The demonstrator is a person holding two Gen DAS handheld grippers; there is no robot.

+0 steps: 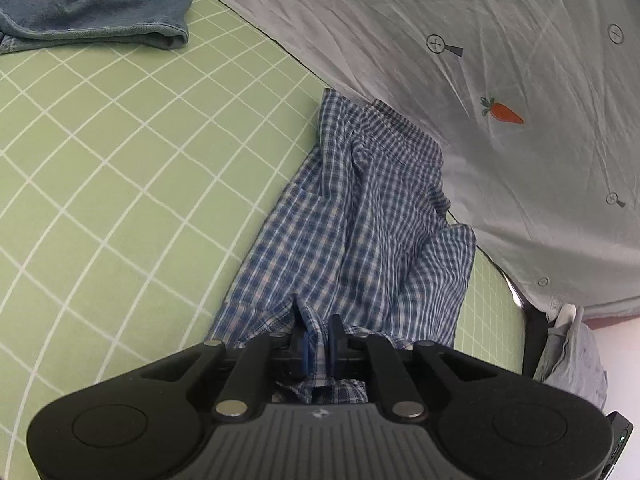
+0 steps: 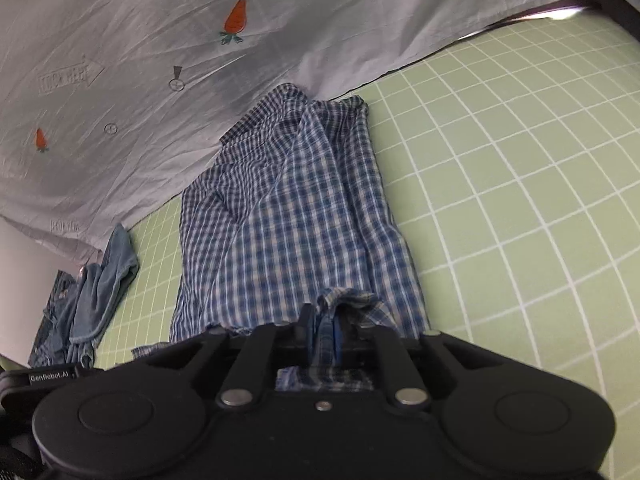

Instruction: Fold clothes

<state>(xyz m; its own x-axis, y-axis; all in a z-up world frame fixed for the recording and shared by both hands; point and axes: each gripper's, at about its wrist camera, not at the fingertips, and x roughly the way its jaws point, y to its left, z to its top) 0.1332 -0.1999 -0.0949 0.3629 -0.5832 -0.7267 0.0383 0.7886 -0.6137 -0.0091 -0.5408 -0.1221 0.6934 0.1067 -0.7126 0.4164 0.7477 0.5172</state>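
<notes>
A blue and white checked shirt (image 1: 360, 208) lies rumpled on the green grid sheet (image 1: 120, 184), its far end against a grey quilt. My left gripper (image 1: 318, 334) is shut on the shirt's near edge, with fabric pinched between the fingers. In the right wrist view the same shirt (image 2: 296, 216) stretches away from me. My right gripper (image 2: 324, 330) is shut on a bunched fold of its near edge.
A grey quilt (image 1: 460, 60) with carrot prints borders the far side of the sheet (image 2: 500, 200). A blue denim garment (image 1: 96, 4) lies at the far left of the left wrist view. Denim and blue cloth (image 2: 100, 280) lie at the left in the right wrist view.
</notes>
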